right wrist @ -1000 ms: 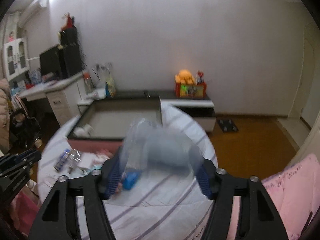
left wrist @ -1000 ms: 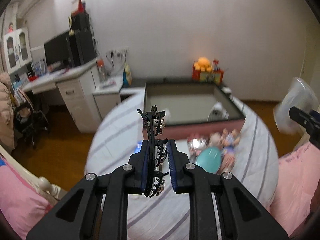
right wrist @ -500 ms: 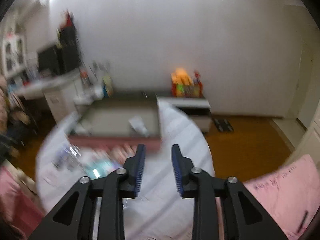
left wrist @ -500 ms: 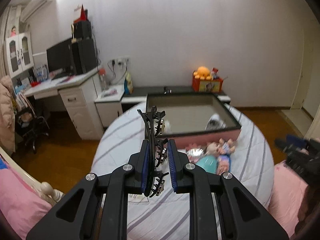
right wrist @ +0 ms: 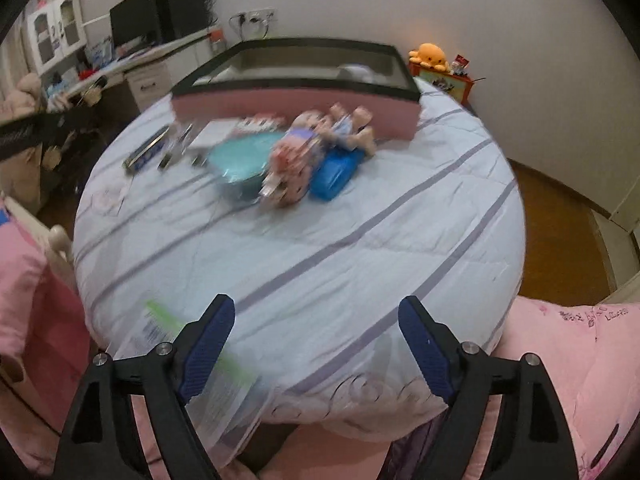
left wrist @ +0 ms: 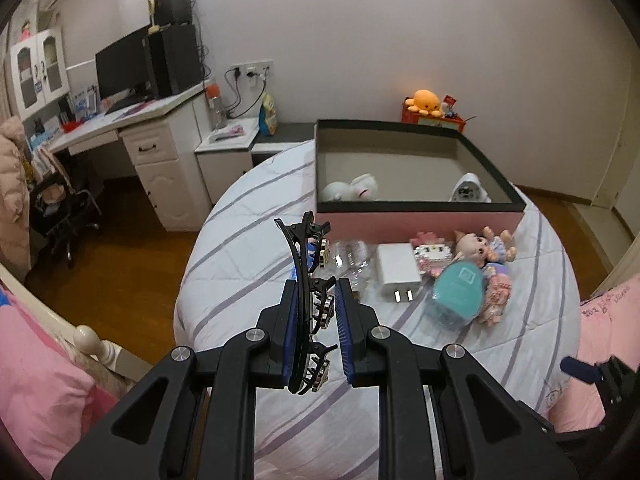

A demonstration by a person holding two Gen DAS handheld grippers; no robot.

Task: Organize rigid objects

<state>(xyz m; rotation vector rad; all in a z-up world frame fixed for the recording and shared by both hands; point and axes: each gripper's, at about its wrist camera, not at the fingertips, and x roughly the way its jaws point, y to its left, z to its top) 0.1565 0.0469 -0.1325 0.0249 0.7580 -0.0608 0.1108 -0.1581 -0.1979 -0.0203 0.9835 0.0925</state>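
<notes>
My left gripper point(left wrist: 314, 312) is shut on a black hair claw clip point(left wrist: 306, 276) and holds it upright above the striped bedspread. The pink box point(left wrist: 416, 222) with a black rim stands beyond it, with a white plush toy point(left wrist: 352, 190) and a small white object point(left wrist: 468, 190) inside. Before the box lie a white charger point(left wrist: 398, 270), a teal case point(left wrist: 458, 292) and a doll point(left wrist: 480, 246). My right gripper point(right wrist: 316, 344) is open and empty, low over the near bedspread. A clear plastic bag point(right wrist: 192, 364) lies by its left finger.
A blue case point(right wrist: 336, 170) lies beside the doll point(right wrist: 320, 132) in the right wrist view. Pink pillows point(right wrist: 568, 360) flank the near side of the bed. A white desk point(left wrist: 152, 148) with a monitor stands left, wooden floor around the bed.
My right gripper let go of the clear plastic bag, shut briefly, opened wide and dropped low over the bed. My left gripper kept the clip and moved slightly closer to the box.
</notes>
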